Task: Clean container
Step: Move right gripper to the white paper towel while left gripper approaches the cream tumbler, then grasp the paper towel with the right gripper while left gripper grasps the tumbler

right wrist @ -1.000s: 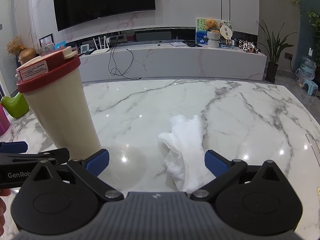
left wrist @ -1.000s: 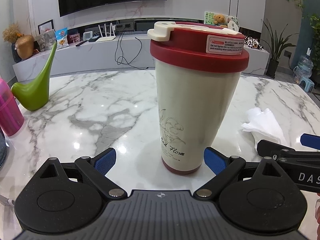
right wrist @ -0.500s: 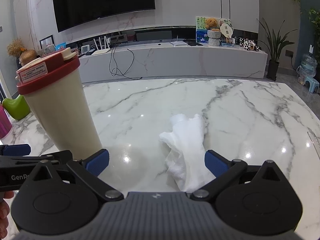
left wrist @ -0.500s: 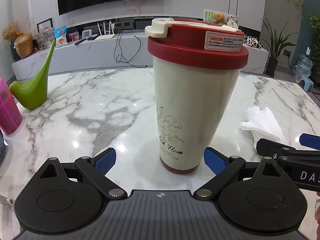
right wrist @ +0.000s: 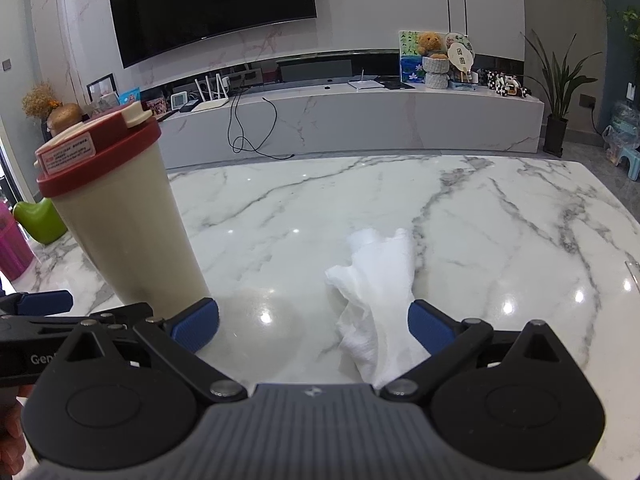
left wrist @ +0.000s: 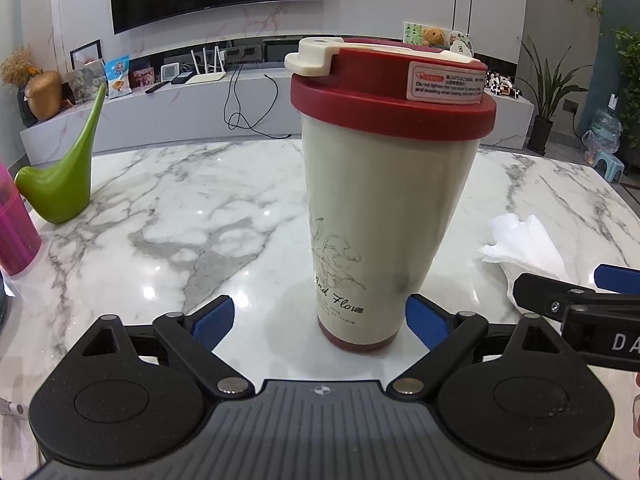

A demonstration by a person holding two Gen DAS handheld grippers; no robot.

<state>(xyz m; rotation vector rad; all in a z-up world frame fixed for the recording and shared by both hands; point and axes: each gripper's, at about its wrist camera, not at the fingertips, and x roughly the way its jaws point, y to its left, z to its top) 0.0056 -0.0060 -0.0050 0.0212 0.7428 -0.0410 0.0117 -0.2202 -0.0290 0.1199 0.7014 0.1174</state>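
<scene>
A cream travel cup [left wrist: 384, 200] with a red lid [left wrist: 392, 96] stands upright on the marble table [left wrist: 200, 220]. My left gripper [left wrist: 320, 320] has the cup's base between its blue pads. Its jaws are closing; the right pad is close to the cup wall and the left pad stands well clear of it. A crumpled white tissue [right wrist: 380, 280] lies flat on the table to the right of the cup [right wrist: 124, 220]. My right gripper [right wrist: 313, 328] is open over the tissue's near end, which sits by its right pad, unpinched.
A green watering can [left wrist: 60, 192] and a pink container [left wrist: 16, 232] stand at the table's left edge. Beyond the table's far edge runs a low TV console [right wrist: 360, 120]. Bare marble stretches behind the tissue [left wrist: 524, 248].
</scene>
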